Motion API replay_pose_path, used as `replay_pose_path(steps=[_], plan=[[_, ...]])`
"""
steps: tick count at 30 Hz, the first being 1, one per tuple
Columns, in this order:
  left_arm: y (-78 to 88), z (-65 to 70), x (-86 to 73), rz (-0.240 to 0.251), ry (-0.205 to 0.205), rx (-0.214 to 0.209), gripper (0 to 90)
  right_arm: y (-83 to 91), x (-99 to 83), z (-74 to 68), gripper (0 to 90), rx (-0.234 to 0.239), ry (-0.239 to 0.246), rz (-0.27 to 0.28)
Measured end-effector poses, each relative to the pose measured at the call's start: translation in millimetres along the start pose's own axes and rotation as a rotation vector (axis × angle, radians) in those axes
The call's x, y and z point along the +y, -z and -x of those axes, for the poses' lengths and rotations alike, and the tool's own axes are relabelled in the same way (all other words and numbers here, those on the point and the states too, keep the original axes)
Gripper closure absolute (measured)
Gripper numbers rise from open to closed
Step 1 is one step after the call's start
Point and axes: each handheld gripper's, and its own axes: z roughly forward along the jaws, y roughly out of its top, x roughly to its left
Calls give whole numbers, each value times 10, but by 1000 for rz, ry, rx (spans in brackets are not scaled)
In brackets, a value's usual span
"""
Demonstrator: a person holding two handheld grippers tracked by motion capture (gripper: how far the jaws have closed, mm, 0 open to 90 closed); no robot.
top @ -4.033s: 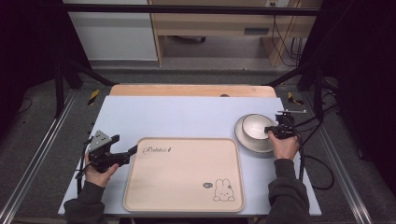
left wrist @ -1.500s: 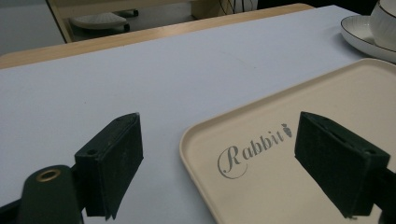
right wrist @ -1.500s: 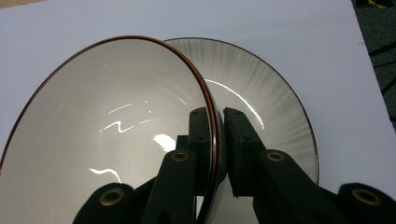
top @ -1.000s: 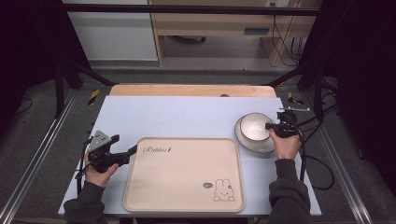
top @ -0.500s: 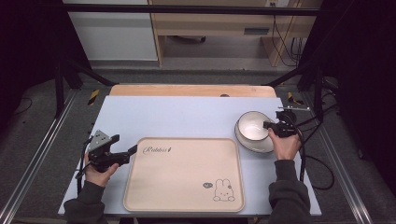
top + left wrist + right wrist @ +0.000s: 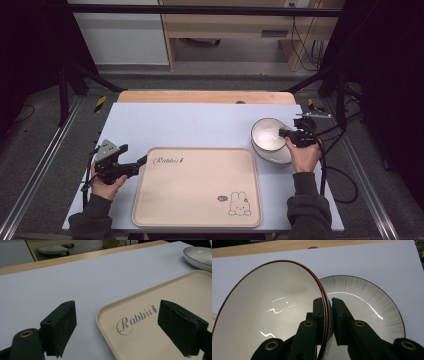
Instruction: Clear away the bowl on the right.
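Note:
A white bowl with a dark rim is tilted up off a grey-rimmed plate at the table's right. My right gripper is shut on the bowl's rim, one jaw inside and one outside, as the right gripper view shows on the bowl above the plate. A beige tray with a rabbit drawing and "Rabbit" lettering lies at the front middle. My left gripper stands open at the tray's left edge; in the left gripper view its jaws straddle the tray's corner.
The light blue table top stretches behind the tray, with a wooden strip along its far edge. Cables trail off the table's right side. The plate's edge shows far off in the left gripper view.
My right gripper has lifted and tilted the bowl, carrying it left off the plate's middle. The left gripper has stayed where it was.

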Motion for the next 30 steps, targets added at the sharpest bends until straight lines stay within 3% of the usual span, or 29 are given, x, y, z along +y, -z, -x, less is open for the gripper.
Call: replay_pose_path(steps=[17, 27, 30], plan=[[11, 9, -6, -1, -12, -3, 151, 87, 33, -254, 816, 64, 63, 28], [8, 17, -7, -3, -15, -6, 151, 104, 42, -426, 816, 126, 96, 28], [7, 17, -7, -2, -14, -6, 151, 106, 40, -504, 816, 165, 103, 24]])
